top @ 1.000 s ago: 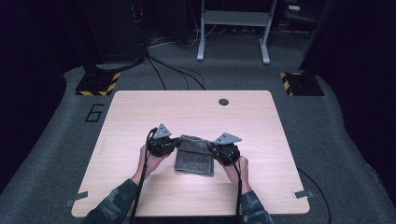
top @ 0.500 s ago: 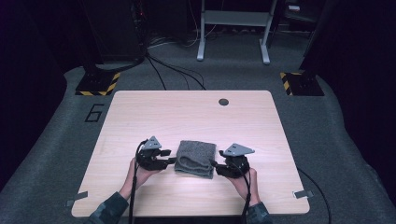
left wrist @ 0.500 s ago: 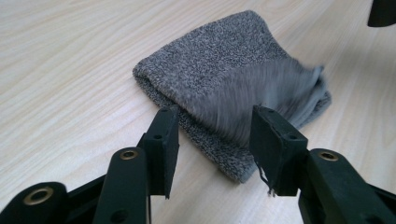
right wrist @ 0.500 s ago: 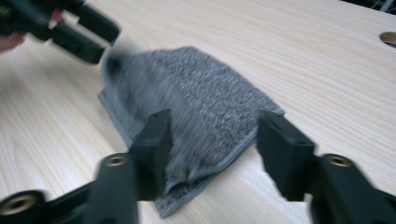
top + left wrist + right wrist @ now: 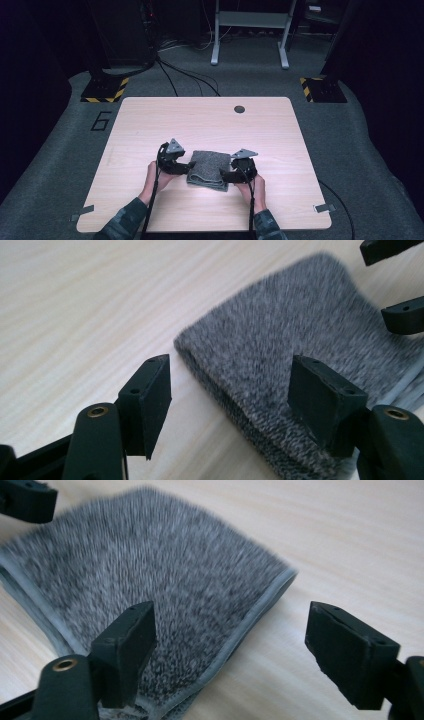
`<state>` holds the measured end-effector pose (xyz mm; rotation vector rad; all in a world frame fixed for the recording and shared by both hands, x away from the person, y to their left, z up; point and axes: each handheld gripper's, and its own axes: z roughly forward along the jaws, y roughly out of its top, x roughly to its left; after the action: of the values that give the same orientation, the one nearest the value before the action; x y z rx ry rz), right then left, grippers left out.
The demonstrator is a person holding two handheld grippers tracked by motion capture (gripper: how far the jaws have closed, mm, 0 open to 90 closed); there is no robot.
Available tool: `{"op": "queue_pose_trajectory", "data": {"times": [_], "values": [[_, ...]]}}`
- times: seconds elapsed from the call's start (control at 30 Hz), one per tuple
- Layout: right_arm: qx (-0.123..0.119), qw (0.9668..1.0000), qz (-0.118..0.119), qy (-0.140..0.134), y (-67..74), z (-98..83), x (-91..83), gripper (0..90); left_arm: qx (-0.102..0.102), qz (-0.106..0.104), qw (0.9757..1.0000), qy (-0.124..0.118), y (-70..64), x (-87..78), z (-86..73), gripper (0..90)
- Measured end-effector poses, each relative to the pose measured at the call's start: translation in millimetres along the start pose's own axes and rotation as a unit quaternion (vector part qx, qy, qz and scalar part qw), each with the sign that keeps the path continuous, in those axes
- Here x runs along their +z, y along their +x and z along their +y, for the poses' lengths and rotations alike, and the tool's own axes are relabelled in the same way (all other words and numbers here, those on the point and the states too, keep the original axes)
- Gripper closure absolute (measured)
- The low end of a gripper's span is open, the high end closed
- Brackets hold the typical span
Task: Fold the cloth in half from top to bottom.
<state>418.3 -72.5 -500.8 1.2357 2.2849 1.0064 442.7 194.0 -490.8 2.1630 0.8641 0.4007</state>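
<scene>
On the wooden table [image 5: 150, 130] the grey towel [image 5: 209, 169] lies folded — both grippers, left [image 5: 189, 165] and right [image 5: 223, 175], have just been opening, nothing gripped — so the folding seems done.

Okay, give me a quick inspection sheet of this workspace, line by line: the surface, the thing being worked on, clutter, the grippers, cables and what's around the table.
Surface: light wooden table, one dark round hole near the far edge.
Job's things: folded grey towel lying flat between the grippers.
Clutter: nothing seen.
Grippers: left gripper and right gripper at the towel's two sides, jaws open after just opening, not pressing on the cloth.
Cables: one trails from each gripper toward the person; more lie on the floor beyond the table.
Surroundings: grey carpet, a white metal stand, yellow-black striped bases.
</scene>
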Motion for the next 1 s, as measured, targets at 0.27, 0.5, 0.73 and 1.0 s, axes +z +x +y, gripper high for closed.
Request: {"op": "queue_pose_trajectory", "data": {"times": [0.27,0.5,0.73,1.0], "values": [[-0.015,0.9997,-0.015,0.012,4.9,-17.2,-0.9,16.4,0.021,0.017,0.9992,0.031,-14.6,5.6,-19.7,32.0],[-0.017,0.9996,-0.012,0.018,4.8,-28.0,-3.6,15.0,0.024,0.023,0.999,0.029,-22.5,3.0,-30.6,30.6],[-0.026,0.9995,-0.013,0.013,1.8,-28.3,1.9,10.8,0.038,0.049,0.998,0.013,-33.5,-0.2,-38.4,30.8],[-0.017,0.9998,-0.011,0.005,-10.1,-28.1,6.7,6.1,0.021,0.034,0.9989,0.024,-27.9,6.2,-32.4,28.2]]}}
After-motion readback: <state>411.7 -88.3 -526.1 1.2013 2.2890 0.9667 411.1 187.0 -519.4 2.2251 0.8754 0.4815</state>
